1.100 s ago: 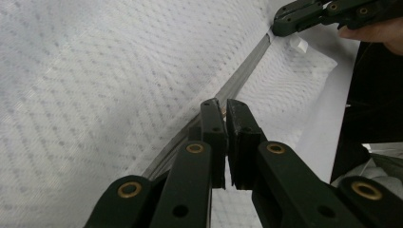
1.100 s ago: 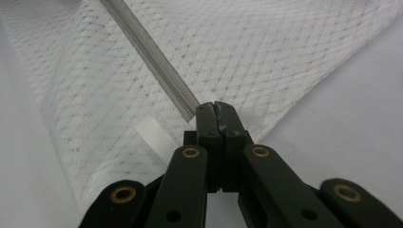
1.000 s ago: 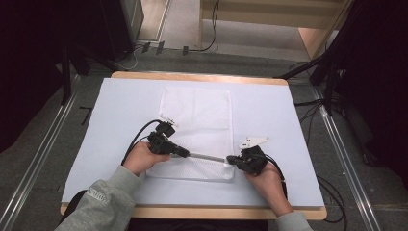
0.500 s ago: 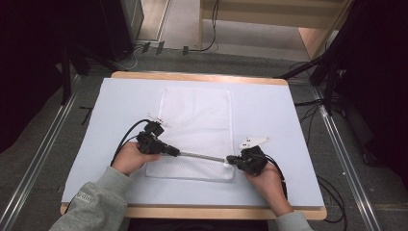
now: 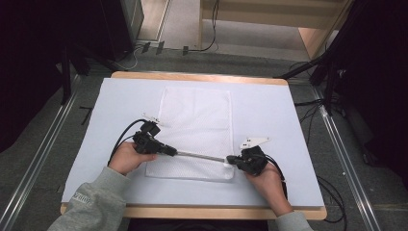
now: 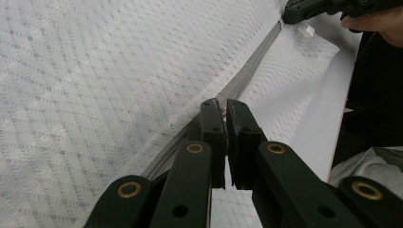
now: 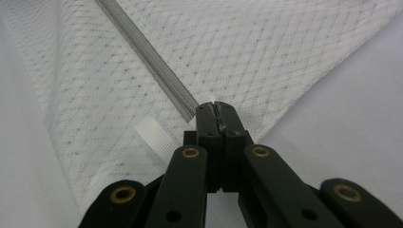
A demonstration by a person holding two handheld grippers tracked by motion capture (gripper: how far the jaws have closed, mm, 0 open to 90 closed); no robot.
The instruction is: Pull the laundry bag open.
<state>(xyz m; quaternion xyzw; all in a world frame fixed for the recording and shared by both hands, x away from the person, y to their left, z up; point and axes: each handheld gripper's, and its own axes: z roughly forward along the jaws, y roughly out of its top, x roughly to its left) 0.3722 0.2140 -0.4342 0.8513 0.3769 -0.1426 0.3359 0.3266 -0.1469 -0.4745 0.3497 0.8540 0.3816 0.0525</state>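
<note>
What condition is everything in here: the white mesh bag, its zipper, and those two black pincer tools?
Mesh laundry bag: flat on the table, near edge lifted.
Zipper: pulled taut between the grippers; open or closed, cannot tell.
Left gripper: shut on the zipper's pull end.
Right gripper: shut on the bag's corner at the zipper end.

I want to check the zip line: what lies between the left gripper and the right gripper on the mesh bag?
In the high view, a straight grey zipper runs between the left gripper and the right gripper, across the white mesh bag.
</note>
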